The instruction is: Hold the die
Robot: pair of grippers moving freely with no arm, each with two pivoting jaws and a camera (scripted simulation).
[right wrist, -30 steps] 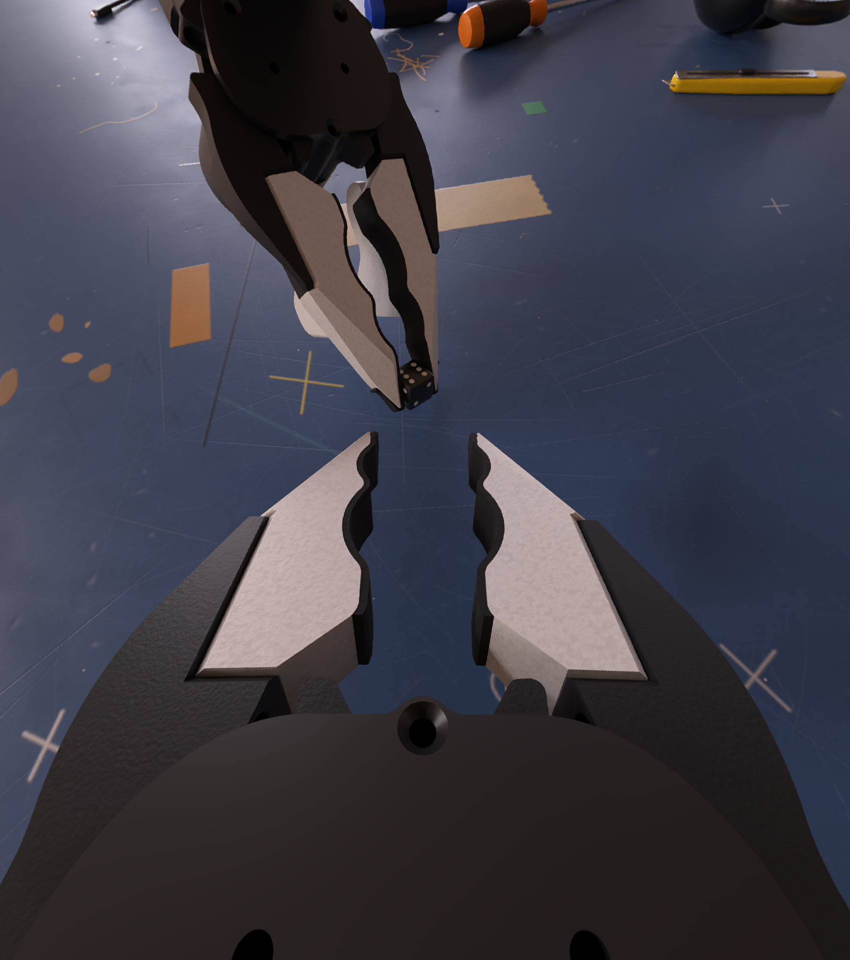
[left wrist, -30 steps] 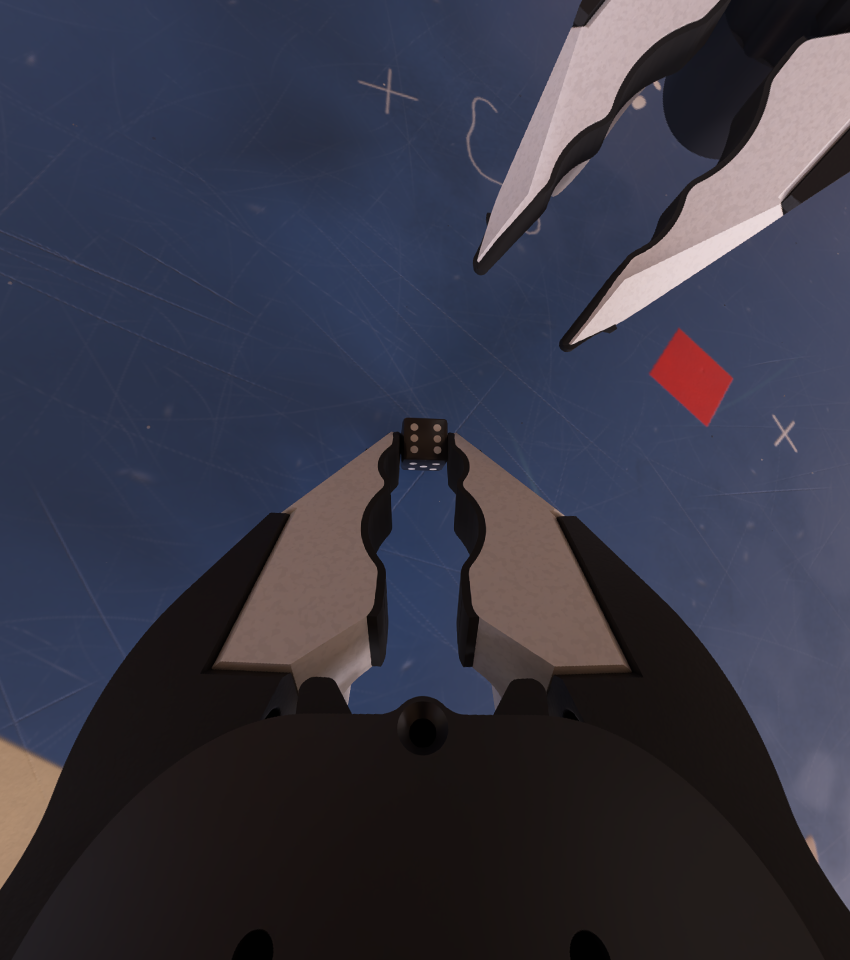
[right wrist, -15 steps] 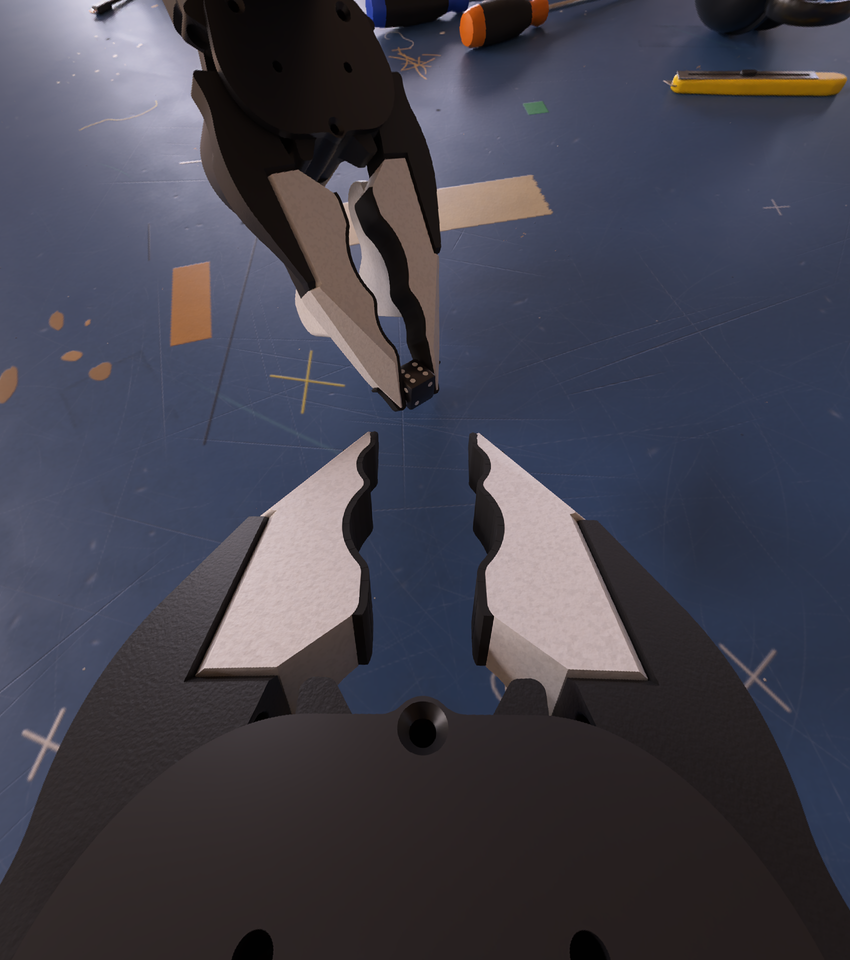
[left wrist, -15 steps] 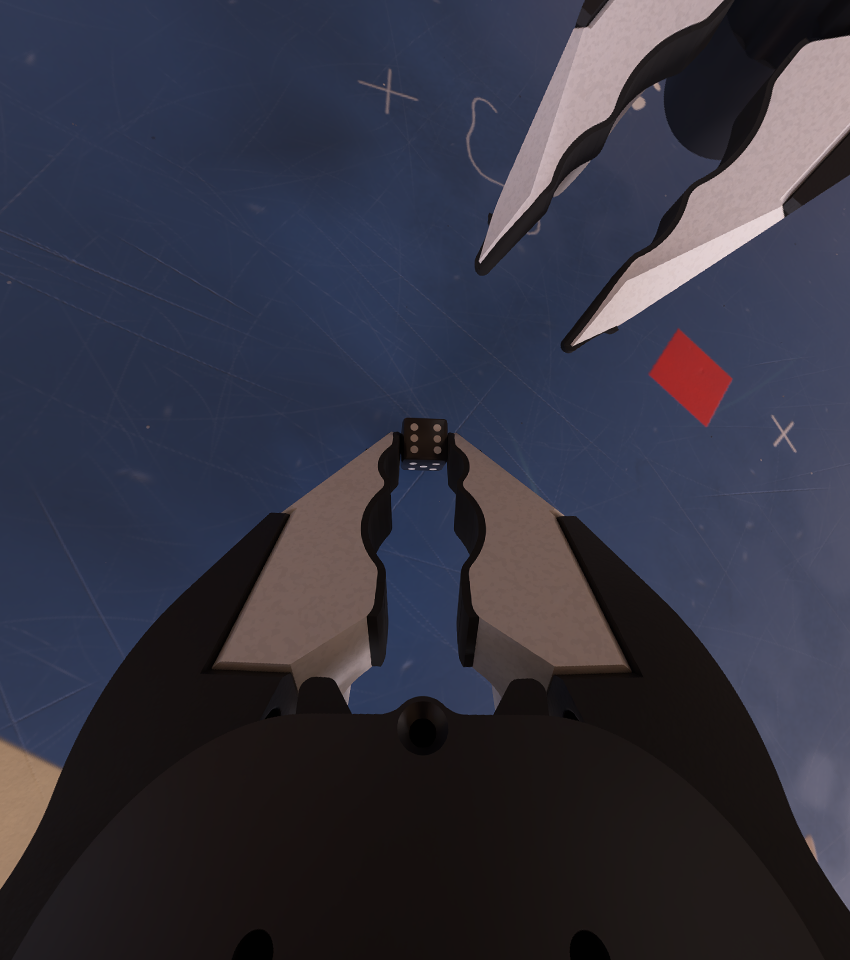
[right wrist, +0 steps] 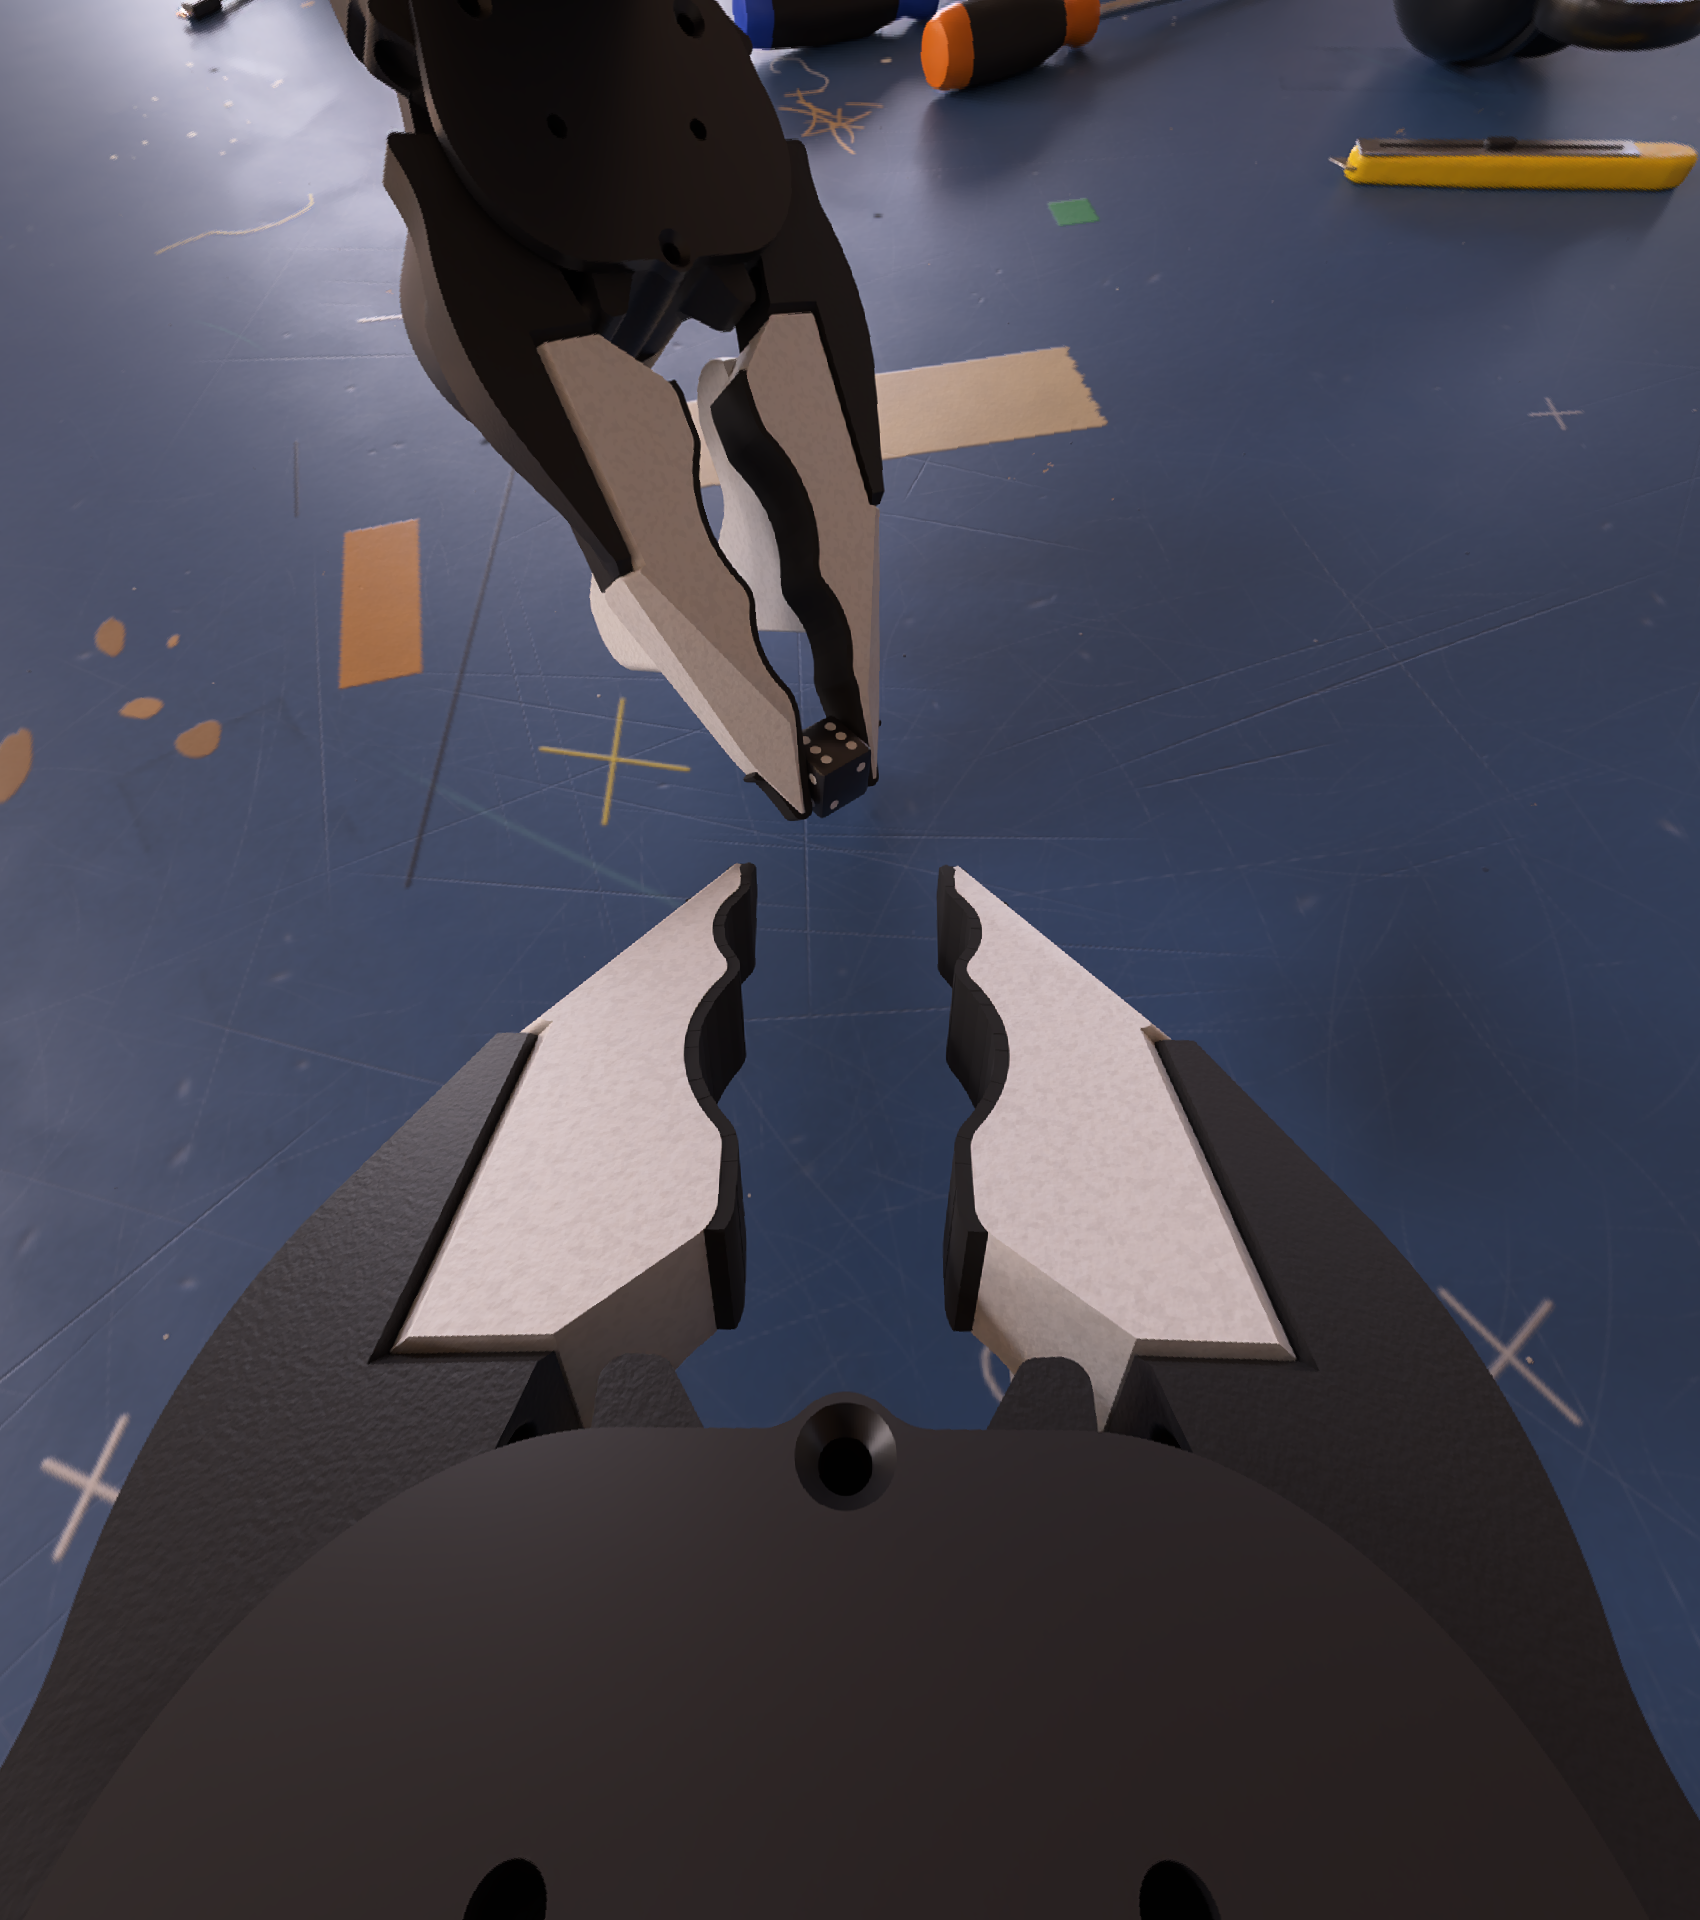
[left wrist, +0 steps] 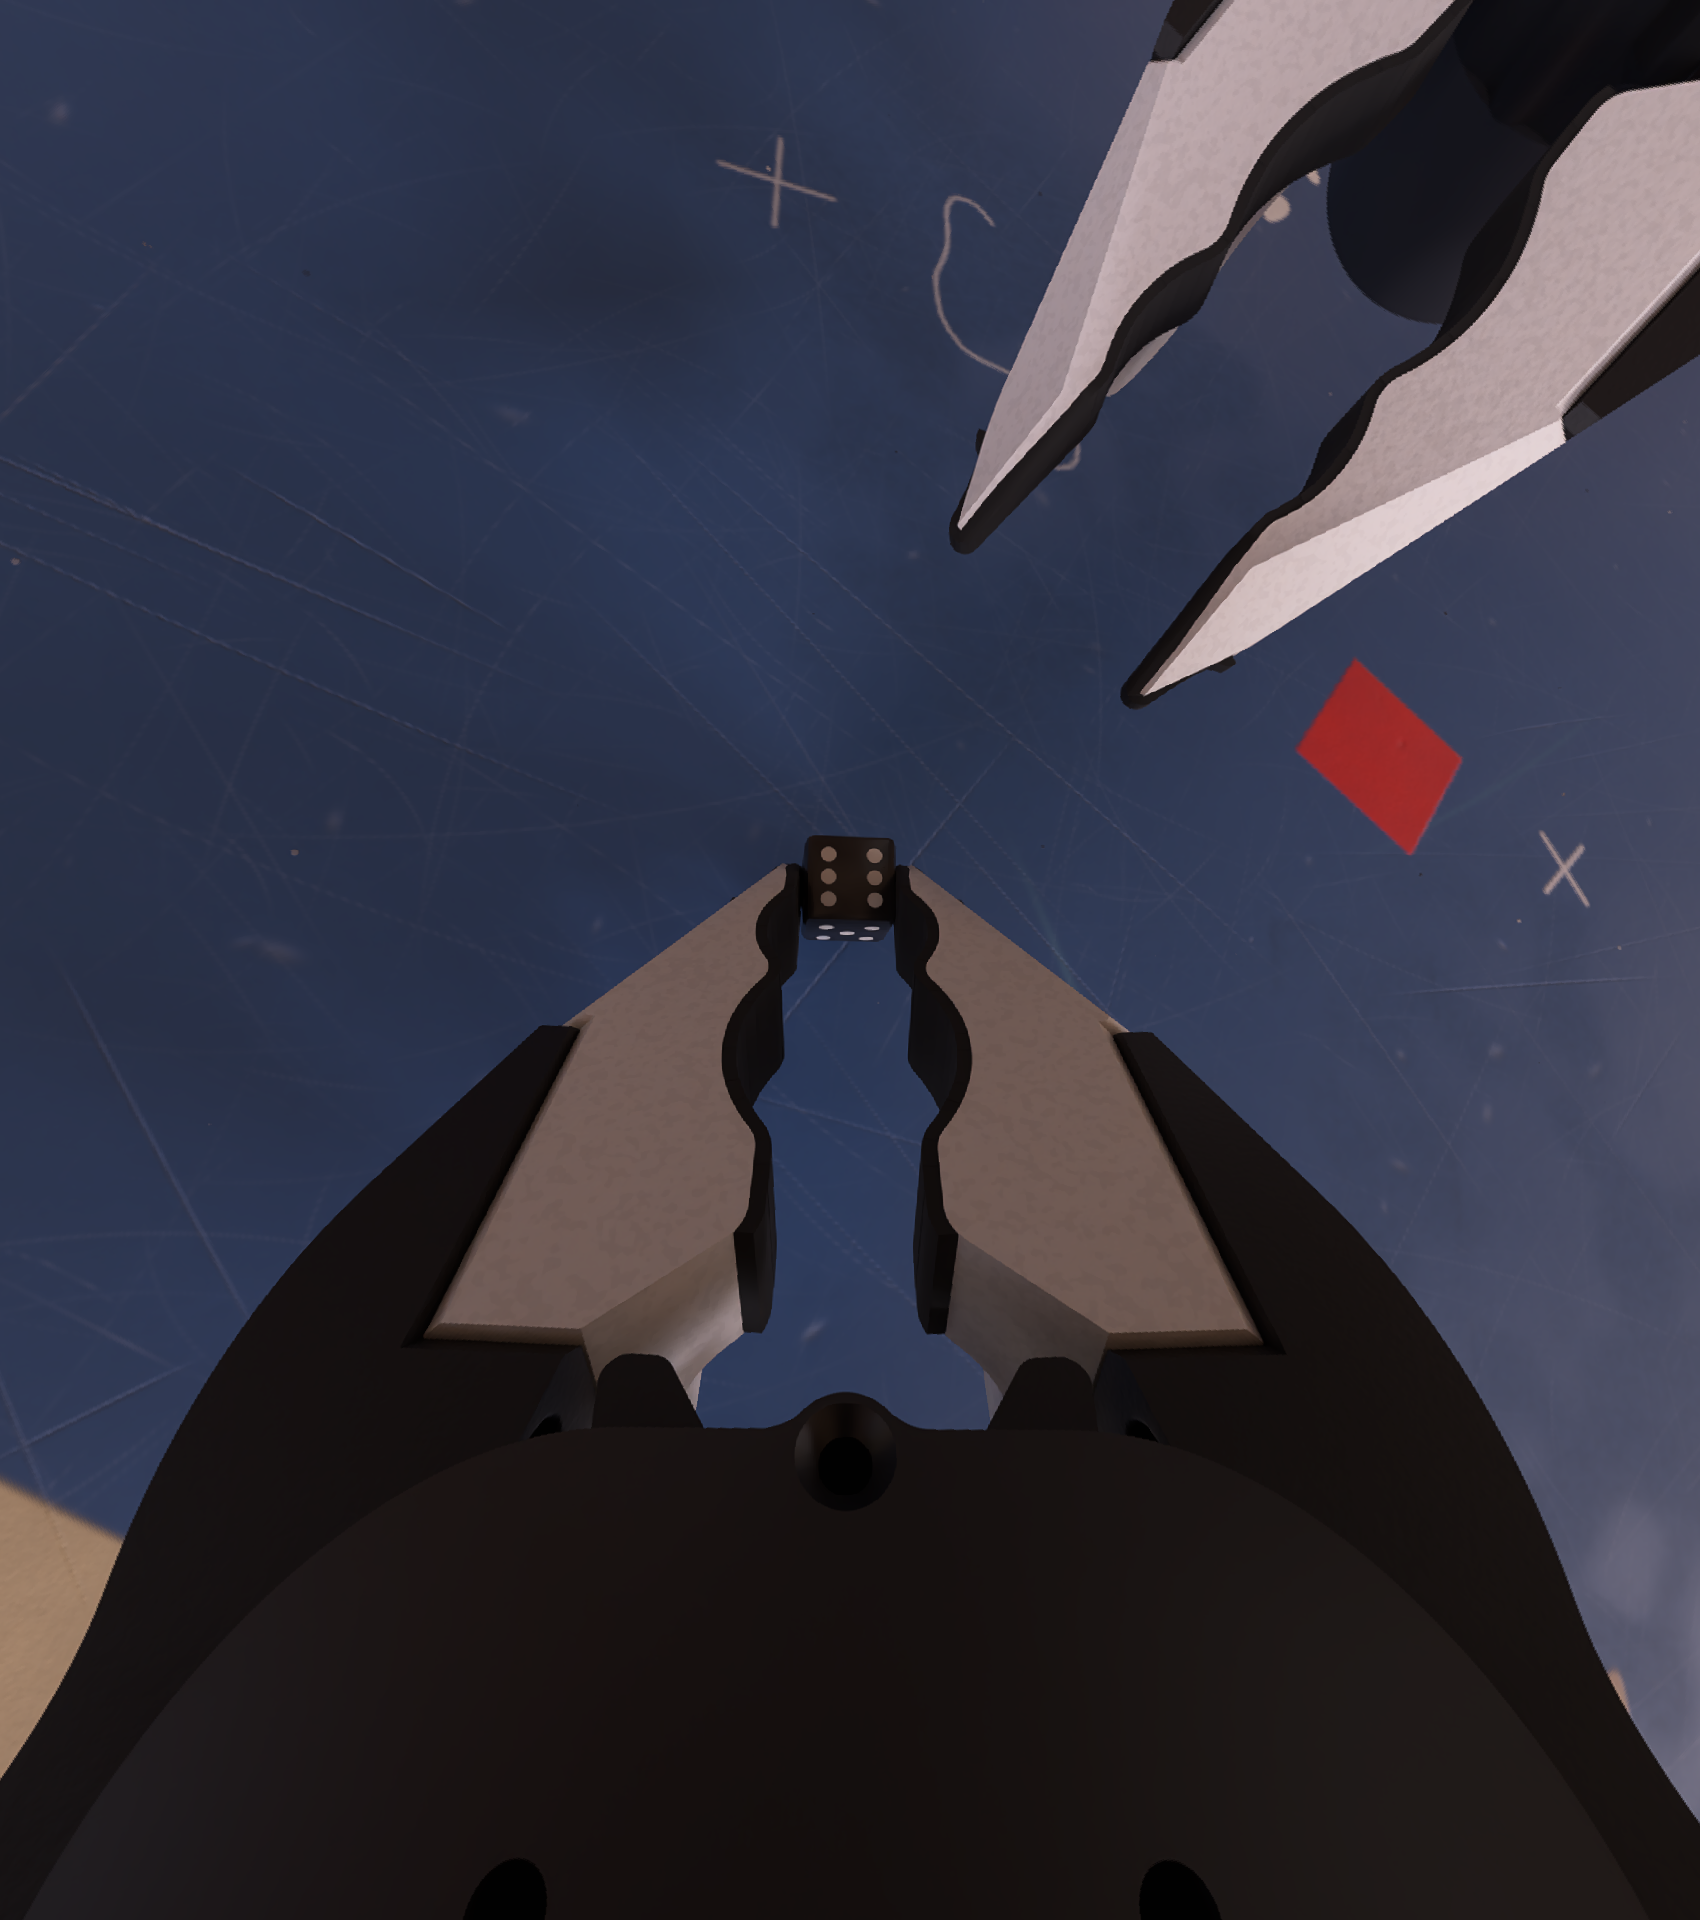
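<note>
A small black die [left wrist: 848, 888] with pale pips sits pinched between the tips of my left gripper [left wrist: 848, 881], which is shut on it just above the blue mat. In the right wrist view the same die [right wrist: 835, 767] shows at the tips of the left gripper [right wrist: 830, 779], which points down toward me. My right gripper [right wrist: 844, 881] is open and empty, its tips a short way in front of the die. It also shows in the left wrist view [left wrist: 1048, 613], open, at the upper right.
A scratched blue mat [right wrist: 1345, 727] covers the table. A yellow utility knife [right wrist: 1516, 164] and an orange-capped screwdriver [right wrist: 1007, 36] lie at the far edge. A red patch [left wrist: 1379, 755], a tan tape strip [right wrist: 981, 400] and an orange strip [right wrist: 379, 603] mark the mat.
</note>
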